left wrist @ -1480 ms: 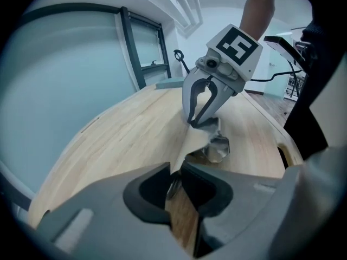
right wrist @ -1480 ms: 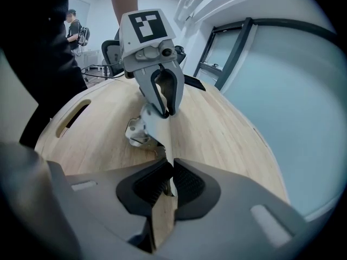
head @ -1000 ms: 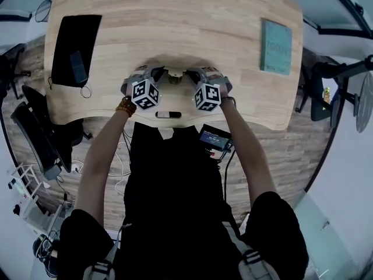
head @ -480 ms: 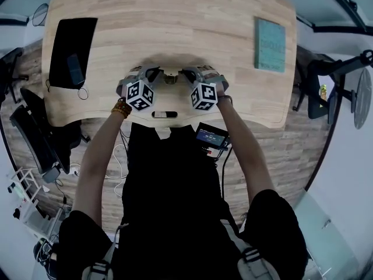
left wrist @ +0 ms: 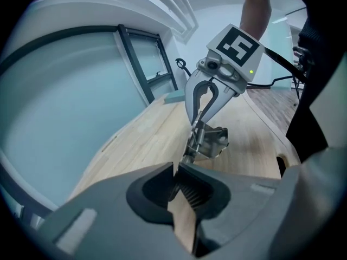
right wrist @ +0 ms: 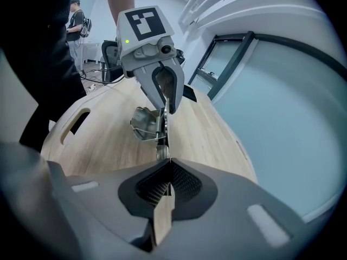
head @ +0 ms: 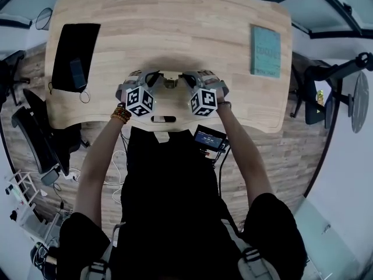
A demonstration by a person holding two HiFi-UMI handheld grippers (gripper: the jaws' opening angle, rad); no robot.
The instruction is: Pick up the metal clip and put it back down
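Note:
The metal clip [head: 169, 82] is a small silver binder-type clip with thin wire handles, low over the wooden table [head: 175, 28] near its front edge. My left gripper [head: 158, 78] and right gripper [head: 182, 78] face each other with the clip between them. In the left gripper view my left gripper [left wrist: 178, 169] is shut on one thin handle, and the right gripper [left wrist: 199, 122] opposite pinches the other handle of the clip [left wrist: 210, 140]. The right gripper view shows the same: the right gripper [right wrist: 169, 164] shut on a handle, the clip [right wrist: 146, 124] beyond, the left gripper [right wrist: 165, 110] behind. Whether the clip touches the wood I cannot tell.
A black mat [head: 76, 48] with a phone [head: 77, 73] lies at the table's left. A teal book [head: 265, 51] lies at the right. A slot [head: 163, 119] cuts the front edge, and a small screen device [head: 208, 139] hangs below it. A person [right wrist: 76, 20] stands far off.
Both grippers and the clip keep the same place over the table. Only the head camera's aim has drifted a little.

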